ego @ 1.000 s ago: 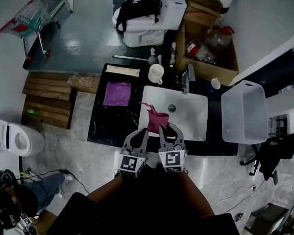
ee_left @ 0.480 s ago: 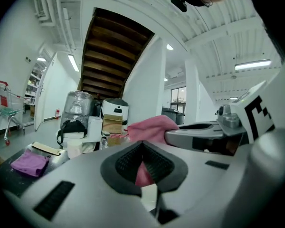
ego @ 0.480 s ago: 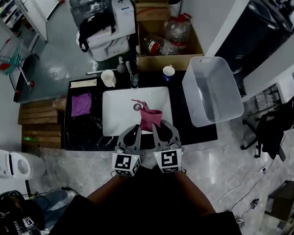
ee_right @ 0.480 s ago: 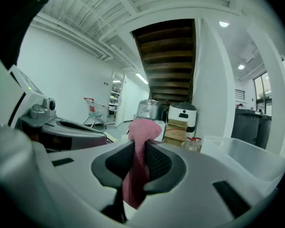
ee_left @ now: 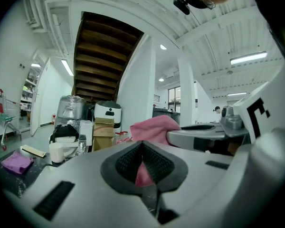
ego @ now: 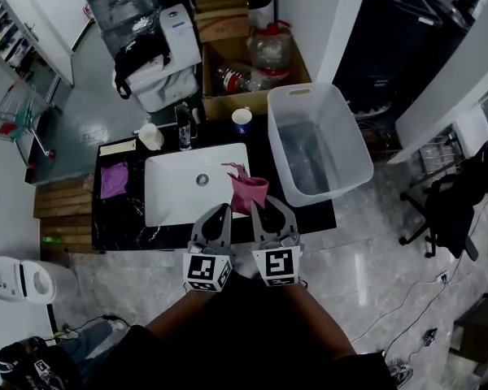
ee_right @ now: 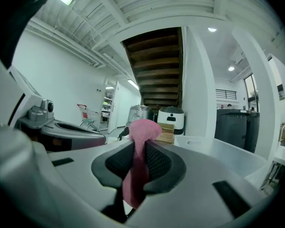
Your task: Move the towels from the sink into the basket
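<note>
My right gripper (ego: 264, 211) is shut on a pink towel (ego: 248, 190), which hangs in the air over the right edge of the white sink (ego: 175, 193). In the right gripper view the pink towel (ee_right: 143, 127) is pinched between the dark pads (ee_right: 159, 163) and bulges above them. My left gripper (ego: 218, 216) hangs just to its left, shut and empty; the left gripper view shows the towel (ee_left: 151, 127) beyond the closed jaws. The clear plastic basket (ego: 342, 136) stands right of the counter. A purple towel (ego: 112, 179) lies on the black counter, left of the sink.
A white mug (ego: 150, 136), a bottle by the faucet (ego: 183, 132) and a blue cup (ego: 241, 120) stand along the back of the black counter (ego: 126, 222). Behind are a cardboard box (ego: 228, 71) and a black office chair (ego: 451, 205) to the right.
Both grippers have carried the pink towel rightward, from above the sink's middle to its right edge, nearer the basket. The view has turned with them.
</note>
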Available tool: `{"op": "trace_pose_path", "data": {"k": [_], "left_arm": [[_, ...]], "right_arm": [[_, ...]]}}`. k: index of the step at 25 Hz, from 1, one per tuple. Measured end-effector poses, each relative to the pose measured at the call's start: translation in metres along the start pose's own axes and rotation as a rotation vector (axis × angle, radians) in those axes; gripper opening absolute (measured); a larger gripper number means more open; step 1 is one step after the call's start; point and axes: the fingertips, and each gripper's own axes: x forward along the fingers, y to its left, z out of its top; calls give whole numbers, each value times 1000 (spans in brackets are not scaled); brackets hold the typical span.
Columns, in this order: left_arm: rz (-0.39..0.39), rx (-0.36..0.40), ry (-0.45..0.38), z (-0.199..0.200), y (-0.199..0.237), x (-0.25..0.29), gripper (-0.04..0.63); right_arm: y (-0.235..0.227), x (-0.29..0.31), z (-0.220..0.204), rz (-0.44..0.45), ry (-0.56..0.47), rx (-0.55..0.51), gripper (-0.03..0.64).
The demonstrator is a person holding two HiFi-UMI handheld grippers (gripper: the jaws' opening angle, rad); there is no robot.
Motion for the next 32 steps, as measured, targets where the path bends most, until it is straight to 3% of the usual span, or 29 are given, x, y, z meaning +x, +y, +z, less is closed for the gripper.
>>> {"op": "trace_pose_path", "data": {"k": [6, 9, 11, 19, 23, 32], "left_arm": [[-60, 27, -21, 16, -30, 26, 12], [-70, -22, -23, 22, -34, 38, 14], [-75, -66, -20, 27, -34, 48, 13], [-98, -40, -49, 44, -22, 70, 13], [-106, -60, -33, 37, -6, 83, 14], [-196, -116, -84, 48, -9, 119, 14]], "right_arm": [[-27, -8, 1, -43, -7, 10, 72], [-39, -7, 3, -52, -12, 17, 72], [-46, -4, 2, -53, -9, 17, 72], [-63, 14, 17, -51, -15, 73, 72], [-80, 23, 37, -85, -34, 158, 72], [-131, 42, 69, -148, -59, 75, 72]]}}
